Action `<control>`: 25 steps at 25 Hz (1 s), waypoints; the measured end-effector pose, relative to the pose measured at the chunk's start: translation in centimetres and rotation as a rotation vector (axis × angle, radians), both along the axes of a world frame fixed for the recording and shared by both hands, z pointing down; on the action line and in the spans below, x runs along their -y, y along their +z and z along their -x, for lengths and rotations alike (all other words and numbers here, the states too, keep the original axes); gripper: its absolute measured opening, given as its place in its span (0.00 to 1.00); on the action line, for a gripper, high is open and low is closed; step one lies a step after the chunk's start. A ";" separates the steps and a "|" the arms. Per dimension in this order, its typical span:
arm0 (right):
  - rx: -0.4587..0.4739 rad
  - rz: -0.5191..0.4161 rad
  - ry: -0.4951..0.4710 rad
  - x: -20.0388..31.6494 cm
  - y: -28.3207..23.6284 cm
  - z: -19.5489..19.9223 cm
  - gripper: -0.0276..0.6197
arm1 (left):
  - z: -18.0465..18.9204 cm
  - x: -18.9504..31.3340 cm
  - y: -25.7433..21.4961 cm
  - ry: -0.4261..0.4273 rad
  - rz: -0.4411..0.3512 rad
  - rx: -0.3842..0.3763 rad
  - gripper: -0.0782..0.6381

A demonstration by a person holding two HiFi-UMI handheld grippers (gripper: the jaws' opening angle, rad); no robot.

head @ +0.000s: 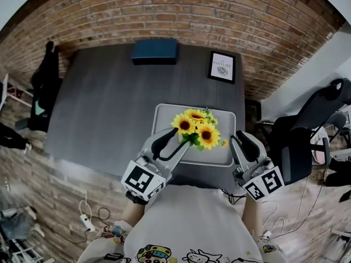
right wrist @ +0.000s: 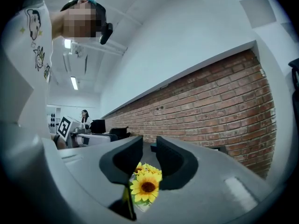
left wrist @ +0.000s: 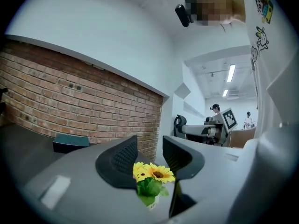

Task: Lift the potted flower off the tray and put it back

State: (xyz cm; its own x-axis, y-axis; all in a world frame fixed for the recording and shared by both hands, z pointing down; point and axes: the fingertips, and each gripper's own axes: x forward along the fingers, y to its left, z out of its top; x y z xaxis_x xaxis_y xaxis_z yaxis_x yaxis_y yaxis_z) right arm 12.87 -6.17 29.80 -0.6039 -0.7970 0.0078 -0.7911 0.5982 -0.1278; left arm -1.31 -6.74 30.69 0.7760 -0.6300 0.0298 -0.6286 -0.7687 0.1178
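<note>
A blue box [head: 154,51] sits at the far edge of the bench [head: 104,108], and a framed picture [head: 222,67] stands near its far right corner. The potted flower [head: 196,127] stands over the middle of the grey tray [head: 164,116], by the bench's near right edge. Its yellow blooms hide the pot from above.

The left gripper [head: 181,138] reaches in from the near edge on a slant, its tips just beside the leaves. Its fingers stand apart, with the flower showing beyond the gap, unpressed. The right gripper [head: 244,140] hangs at the tray's right rim, apart from the flower. Its fingers are nearly together, with only a narrow gap, and hold nothing.

The bench top is dark grey and backs onto a brick wall [head: 164,15]. A black office chair [head: 307,130] stands off the bench's right end.
</note>
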 end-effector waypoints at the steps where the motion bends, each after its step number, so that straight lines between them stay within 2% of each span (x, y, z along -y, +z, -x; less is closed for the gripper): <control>1: 0.005 0.005 0.010 0.0 0.1 -0.1 0.17 | 0.0 -0.1 -0.1 -0.004 -0.001 -0.003 0.33; 3: 0.011 0.012 0.026 -0.1 0.4 -0.4 0.14 | 0.2 -0.2 -0.2 -0.020 0.000 -0.007 0.28; 6: 0.013 0.021 0.036 -0.4 0.8 -0.5 0.08 | 0.6 -0.3 0.0 -0.059 0.010 -0.013 0.15; 8: 0.002 0.024 0.044 -0.6 1.1 -0.5 0.07 | 0.9 -0.5 0.2 -0.073 0.017 -0.012 0.11; 18: -0.057 0.054 0.062 -1.3 2.2 -0.3 0.05 | 1.3 -1.0 1.1 -0.095 0.040 0.022 0.11; 25: -0.046 0.074 0.048 -1.4 2.2 -0.3 0.04 | 1.5 -1.1 1.2 -0.106 0.043 0.029 0.11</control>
State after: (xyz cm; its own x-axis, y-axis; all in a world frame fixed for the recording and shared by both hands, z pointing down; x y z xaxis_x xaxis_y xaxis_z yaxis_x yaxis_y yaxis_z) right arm 13.14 -4.73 32.04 -0.5624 -0.8214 0.0945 -0.8249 0.5495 -0.1326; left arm -2.82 -5.60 31.93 0.7034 -0.7063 0.0801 -0.7098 -0.6923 0.1298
